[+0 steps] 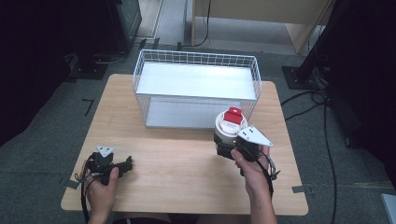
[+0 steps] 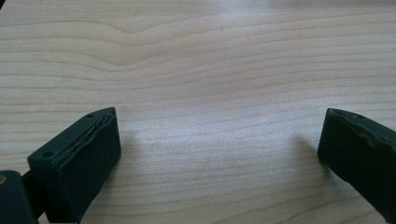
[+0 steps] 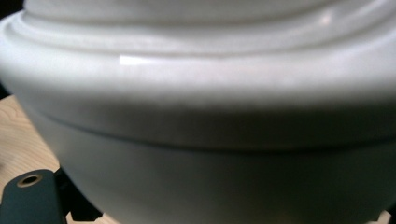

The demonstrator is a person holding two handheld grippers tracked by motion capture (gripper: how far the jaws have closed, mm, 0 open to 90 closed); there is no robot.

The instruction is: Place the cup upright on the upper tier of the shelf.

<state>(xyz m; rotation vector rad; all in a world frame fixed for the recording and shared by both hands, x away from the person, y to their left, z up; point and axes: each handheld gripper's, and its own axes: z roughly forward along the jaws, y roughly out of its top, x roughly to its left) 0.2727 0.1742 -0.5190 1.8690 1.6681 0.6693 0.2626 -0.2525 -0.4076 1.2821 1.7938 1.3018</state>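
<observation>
High view: right gripper (image 1: 227,144) pinches round white red-capped tub (image 1: 229,124), judged not yet in white wire basket (image 1: 255,77); left gripper (image 1: 125,166) spread, idle.

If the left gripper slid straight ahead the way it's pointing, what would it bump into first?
Probably nothing: the left gripper points rightward across the bare light wooden table, jaws wide apart. The way looks free, though depth is uncertain.

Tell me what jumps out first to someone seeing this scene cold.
The white container with a red lid near the table's right side, at the right gripper, so close that it crowds the right gripper view. Behind it stands a white wire basket. The left gripper rests open over bare wood.
</observation>
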